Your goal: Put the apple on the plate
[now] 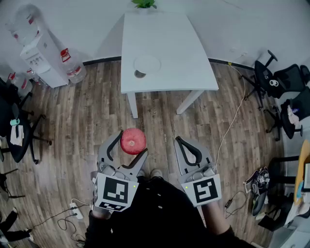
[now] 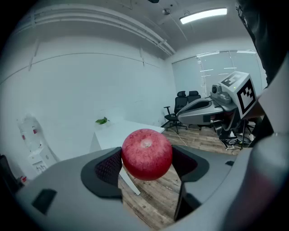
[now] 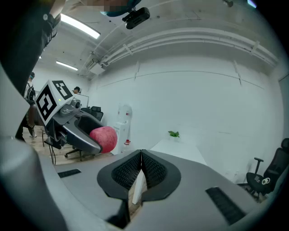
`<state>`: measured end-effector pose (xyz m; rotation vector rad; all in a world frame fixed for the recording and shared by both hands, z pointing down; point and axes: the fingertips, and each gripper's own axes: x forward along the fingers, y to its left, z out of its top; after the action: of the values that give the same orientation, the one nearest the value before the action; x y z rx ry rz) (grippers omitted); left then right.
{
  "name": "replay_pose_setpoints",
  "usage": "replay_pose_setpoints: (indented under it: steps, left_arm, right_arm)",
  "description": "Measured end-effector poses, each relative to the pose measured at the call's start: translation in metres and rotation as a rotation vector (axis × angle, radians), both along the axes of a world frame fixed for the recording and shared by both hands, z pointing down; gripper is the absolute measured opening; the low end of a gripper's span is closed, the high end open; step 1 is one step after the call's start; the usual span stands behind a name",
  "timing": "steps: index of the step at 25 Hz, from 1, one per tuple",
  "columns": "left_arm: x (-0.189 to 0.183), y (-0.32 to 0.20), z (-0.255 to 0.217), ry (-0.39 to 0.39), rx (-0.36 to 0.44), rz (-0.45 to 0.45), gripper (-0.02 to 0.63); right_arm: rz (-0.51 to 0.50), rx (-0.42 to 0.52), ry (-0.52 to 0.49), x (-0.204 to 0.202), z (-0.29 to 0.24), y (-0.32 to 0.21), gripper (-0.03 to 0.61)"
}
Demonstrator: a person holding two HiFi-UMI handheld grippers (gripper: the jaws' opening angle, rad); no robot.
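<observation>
A red apple (image 1: 133, 141) is held in the air over the wooden floor, with my left gripper (image 1: 130, 145) shut on it; both pads press its sides. The left gripper view shows the apple (image 2: 147, 154) filling the gap between the dark pads. A white plate (image 1: 147, 64) lies on the white table (image 1: 184, 58) ahead, well beyond the apple. My right gripper (image 1: 186, 147) hangs to the right of the left one, shut with nothing in it; its pads meet in the right gripper view (image 3: 141, 171), where the apple (image 3: 104, 139) shows at the left.
A small green plant (image 1: 144, 4) stands at the table's far edge. A water dispenser (image 1: 41, 53) and bottles stand at the left wall. Office chairs (image 1: 278, 82) crowd the right side, another (image 1: 17, 131) the left. Cables (image 1: 231, 121) run across the floor.
</observation>
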<state>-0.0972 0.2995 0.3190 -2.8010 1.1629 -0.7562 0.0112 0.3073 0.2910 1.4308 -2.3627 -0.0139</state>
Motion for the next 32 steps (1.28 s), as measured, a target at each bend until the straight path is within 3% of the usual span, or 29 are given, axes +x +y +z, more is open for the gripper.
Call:
replay_pose_setpoints:
  steps: [15,21,32]
  left_arm:
    - [-0.008,-0.002,-0.011,0.011,0.032,0.008,0.357]
    - [-0.027,-0.002,-0.007,0.018,0.035,0.000,0.357]
    - [-0.055,-0.001,-0.014,0.019,0.072,0.064,0.357]
  right_arm:
    - [0.000,-0.005,-0.014,-0.010,0.000,0.002,0.041]
    - [0.010,0.007,-0.016,-0.023,-0.002,0.001,0.043]
    - [0.072,0.006,-0.003,-0.049,0.003,0.014,0.043]
